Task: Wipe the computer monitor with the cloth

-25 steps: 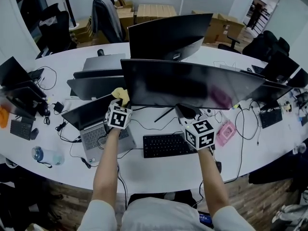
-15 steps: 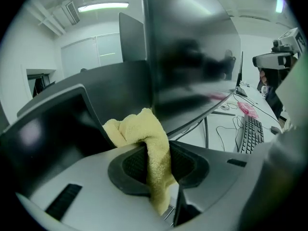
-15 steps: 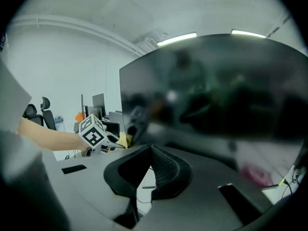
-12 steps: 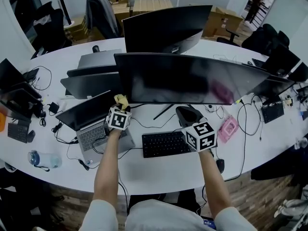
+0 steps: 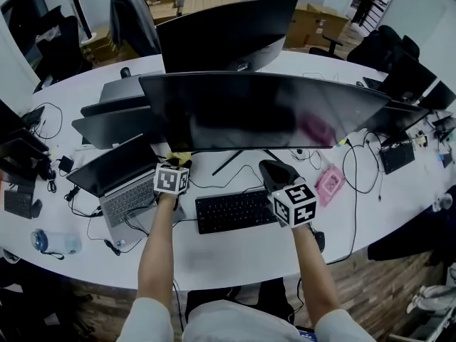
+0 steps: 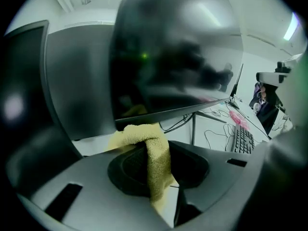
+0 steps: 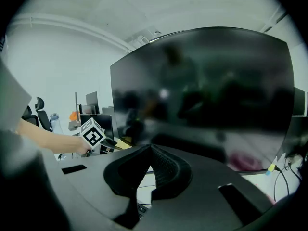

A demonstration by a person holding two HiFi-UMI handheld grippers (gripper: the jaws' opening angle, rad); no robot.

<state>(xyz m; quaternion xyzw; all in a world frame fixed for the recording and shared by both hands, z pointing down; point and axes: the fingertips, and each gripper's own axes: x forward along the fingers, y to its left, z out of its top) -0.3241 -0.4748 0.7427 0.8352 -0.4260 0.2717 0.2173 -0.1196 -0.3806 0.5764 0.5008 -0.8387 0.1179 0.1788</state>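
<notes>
A wide curved black monitor (image 5: 271, 109) stands on the white desk, screen dark. My left gripper (image 5: 173, 164) is shut on a yellow cloth (image 6: 147, 150), held just below the monitor's lower left corner (image 6: 120, 121); a bit of the cloth (image 5: 178, 157) shows past the marker cube in the head view. My right gripper (image 5: 278, 173) is shut with nothing in it, in front of the monitor's stand (image 5: 246, 157), and faces the screen (image 7: 207, 85).
A black keyboard (image 5: 231, 211) lies between my arms. An open laptop (image 5: 117, 177) sits at the left, a pink object (image 5: 329, 182) at the right. Cables (image 5: 356, 184) run over the desk (image 5: 235, 251). A second monitor (image 5: 228, 30) stands behind, more screens at both sides.
The head view has moved forward and the monitor looms larger. My left gripper with the cloth stays at the screen's lower left corner; the right gripper has hardly moved.
</notes>
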